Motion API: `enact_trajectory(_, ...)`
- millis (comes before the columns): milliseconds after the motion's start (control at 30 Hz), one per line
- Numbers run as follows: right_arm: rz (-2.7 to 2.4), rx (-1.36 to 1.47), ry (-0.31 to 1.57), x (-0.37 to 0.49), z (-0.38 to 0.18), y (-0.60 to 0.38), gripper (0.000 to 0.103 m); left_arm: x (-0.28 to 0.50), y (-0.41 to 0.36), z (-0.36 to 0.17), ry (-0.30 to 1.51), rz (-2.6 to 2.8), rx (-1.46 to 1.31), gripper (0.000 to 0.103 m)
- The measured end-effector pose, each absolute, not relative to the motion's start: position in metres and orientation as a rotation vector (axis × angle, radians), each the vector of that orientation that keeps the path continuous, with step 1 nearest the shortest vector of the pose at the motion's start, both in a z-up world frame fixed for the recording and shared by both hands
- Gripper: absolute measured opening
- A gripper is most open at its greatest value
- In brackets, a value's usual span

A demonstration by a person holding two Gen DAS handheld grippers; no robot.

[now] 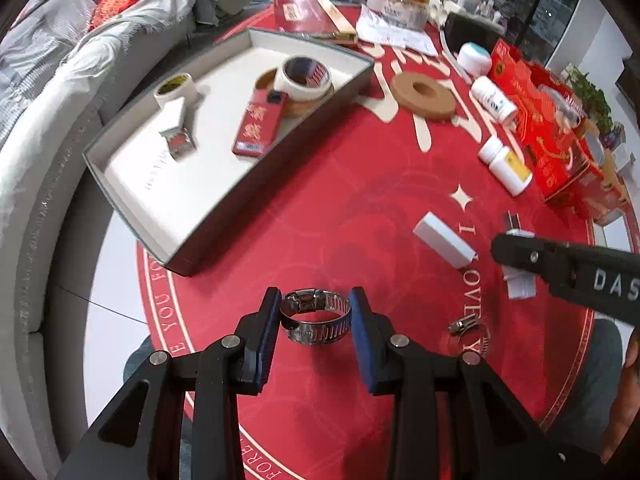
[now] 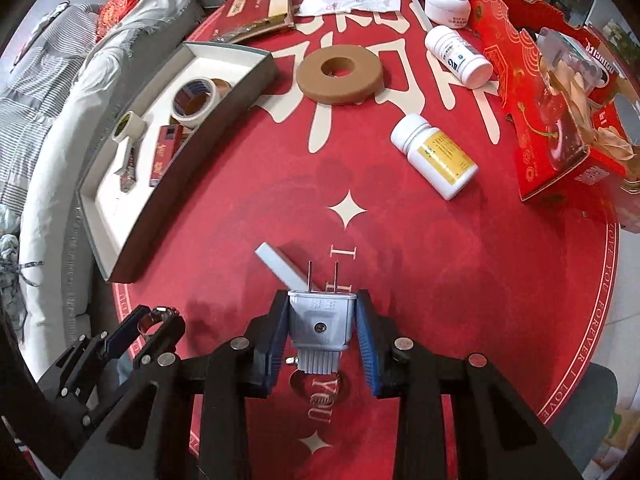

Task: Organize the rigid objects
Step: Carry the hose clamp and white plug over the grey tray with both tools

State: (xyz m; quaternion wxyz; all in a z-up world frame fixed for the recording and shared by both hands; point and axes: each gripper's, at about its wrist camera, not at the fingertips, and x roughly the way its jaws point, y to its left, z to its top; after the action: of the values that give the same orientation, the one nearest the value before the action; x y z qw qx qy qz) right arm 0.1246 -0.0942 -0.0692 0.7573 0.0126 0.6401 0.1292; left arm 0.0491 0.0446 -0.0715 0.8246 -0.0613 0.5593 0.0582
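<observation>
Left claw (image 1: 314, 320): we have it clamped on a metal hose clamp (image 1: 316, 315), blue pads pressing the ring from both sides, held above the red bench (image 1: 320, 216).
Right claw (image 2: 322, 328): we grip a grey two-pin plug (image 2: 322, 322) by its flat sides, pins pointing forward, clear of the cloth.
Tray (image 1: 132, 216): the shallow white-lined box sits to the upper left of both views, already holding two tape rolls (image 1: 306, 74), a red packet (image 1: 260, 126) and a small silvery box (image 1: 178, 128).
Still loose: a second hose clamp (image 1: 466, 330), a white block (image 1: 444, 240), two white bottles (image 2: 434, 156), a brown ring (image 2: 340, 74) and a lidded jar (image 2: 446, 4), all out on the bench.
Step in hand: we judge both pieces are picked and the carry toward the tray is due.
Next move: we swing each claw left over the tray wall, find bare white floor well apart from the tape rolls, lower, then part the pads.
Watch for: the thin ring may tilt or roll on release; the two claws should not crowd each other.
</observation>
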Motion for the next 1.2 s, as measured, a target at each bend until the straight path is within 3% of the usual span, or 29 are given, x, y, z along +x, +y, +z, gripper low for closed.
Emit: enact_trajectory(1200, 0.441, 0.087, 1.384, 0.071, -0.049, -0.078, 0.034, -0.009, 0.056, -0.015, 1.036, 0.167, -0.118, 0.037)
